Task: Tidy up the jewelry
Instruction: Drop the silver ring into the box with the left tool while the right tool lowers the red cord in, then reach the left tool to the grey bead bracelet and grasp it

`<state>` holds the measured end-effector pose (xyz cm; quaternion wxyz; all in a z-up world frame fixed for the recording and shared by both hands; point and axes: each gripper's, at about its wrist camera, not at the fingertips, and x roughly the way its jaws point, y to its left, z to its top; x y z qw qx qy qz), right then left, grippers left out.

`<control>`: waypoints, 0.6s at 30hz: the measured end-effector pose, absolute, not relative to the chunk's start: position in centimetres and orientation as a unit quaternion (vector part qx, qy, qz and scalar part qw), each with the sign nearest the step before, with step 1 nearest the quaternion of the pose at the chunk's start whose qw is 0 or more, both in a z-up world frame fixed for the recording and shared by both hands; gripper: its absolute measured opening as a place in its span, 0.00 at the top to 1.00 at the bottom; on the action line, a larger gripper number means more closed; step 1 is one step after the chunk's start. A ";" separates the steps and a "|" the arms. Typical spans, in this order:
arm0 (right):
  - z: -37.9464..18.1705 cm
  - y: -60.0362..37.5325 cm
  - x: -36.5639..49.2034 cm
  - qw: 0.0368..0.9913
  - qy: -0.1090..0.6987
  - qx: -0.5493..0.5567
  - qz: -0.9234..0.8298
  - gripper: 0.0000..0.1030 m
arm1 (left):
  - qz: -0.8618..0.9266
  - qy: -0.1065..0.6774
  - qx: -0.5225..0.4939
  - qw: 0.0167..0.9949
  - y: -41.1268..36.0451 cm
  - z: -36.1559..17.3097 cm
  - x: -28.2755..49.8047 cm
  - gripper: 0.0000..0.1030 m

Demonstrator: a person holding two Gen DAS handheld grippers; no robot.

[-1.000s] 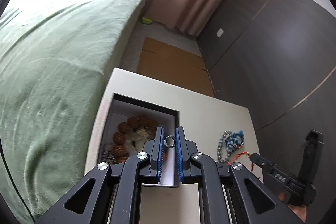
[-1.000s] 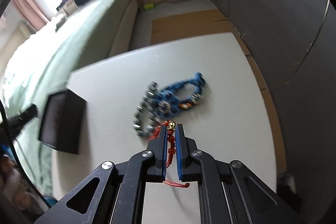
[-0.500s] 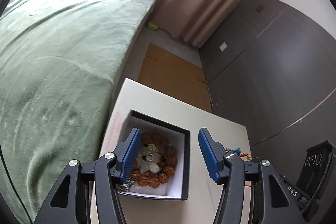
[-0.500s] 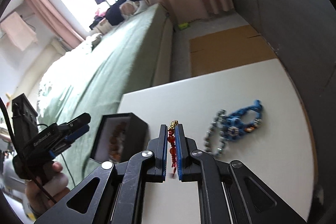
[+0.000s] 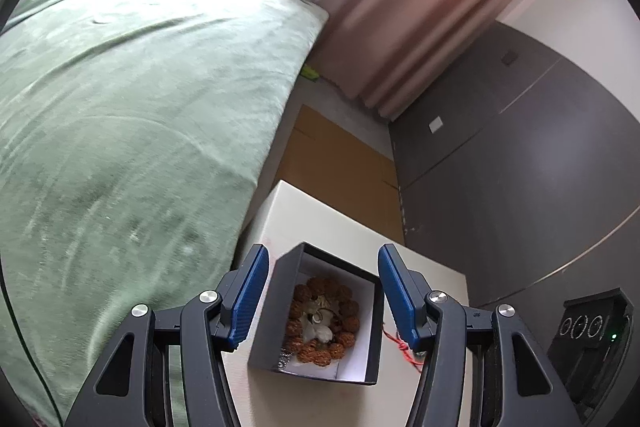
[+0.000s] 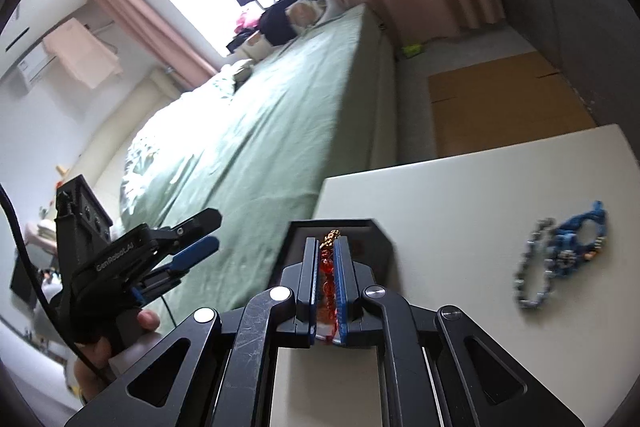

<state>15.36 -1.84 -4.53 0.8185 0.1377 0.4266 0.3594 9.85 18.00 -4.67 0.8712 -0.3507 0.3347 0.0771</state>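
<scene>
A black box (image 5: 276, 311) with a white lining stands on the white table (image 5: 304, 215). It holds a brown bead bracelet (image 5: 348, 323) and a small ring (image 5: 319, 317). My left gripper (image 5: 322, 255) hangs open above and just behind the box, nothing between its fingers. My right gripper (image 6: 327, 243) is shut on a red bead bracelet (image 6: 328, 267) with a gold charm at its tip, held over the near side of the box (image 6: 378, 247). A blue bracelet (image 6: 580, 235) and a grey chain bracelet (image 6: 532, 279) lie on the table to the right.
A bed with a green cover (image 5: 140, 107) runs along the table's left edge. Dark cabinet doors (image 5: 520, 167) stand on the right, and flat cardboard (image 6: 500, 103) lies on the floor beyond. In the right wrist view a person's hand (image 6: 100, 351) holds the left gripper (image 6: 200, 235) left of the box.
My left gripper opened, left the small ring in the box and drew back. My right gripper carried the red bracelet leftward from beside the other bracelets to the box.
</scene>
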 end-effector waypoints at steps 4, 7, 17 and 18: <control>-4.6 0.1 15.5 0.814 0.418 0.146 0.377 0.91 | 0.081 0.331 -0.358 0.869 18.7 -4.6 9.4 0.44; -5.6 1.5 16.3 0.815 0.434 0.133 0.359 0.87 | 0.083 0.330 -0.357 0.870 18.8 -4.6 9.3 0.44; -5.5 -1.8 16.7 0.829 0.436 0.144 0.320 0.43 | 0.071 0.338 -0.345 0.873 17.3 -4.6 9.9 0.44; -5.5 -2.3 16.7 0.831 0.436 0.145 0.313 0.43 | 0.070 0.339 -0.342 0.874 17.1 -4.6 10.0 0.44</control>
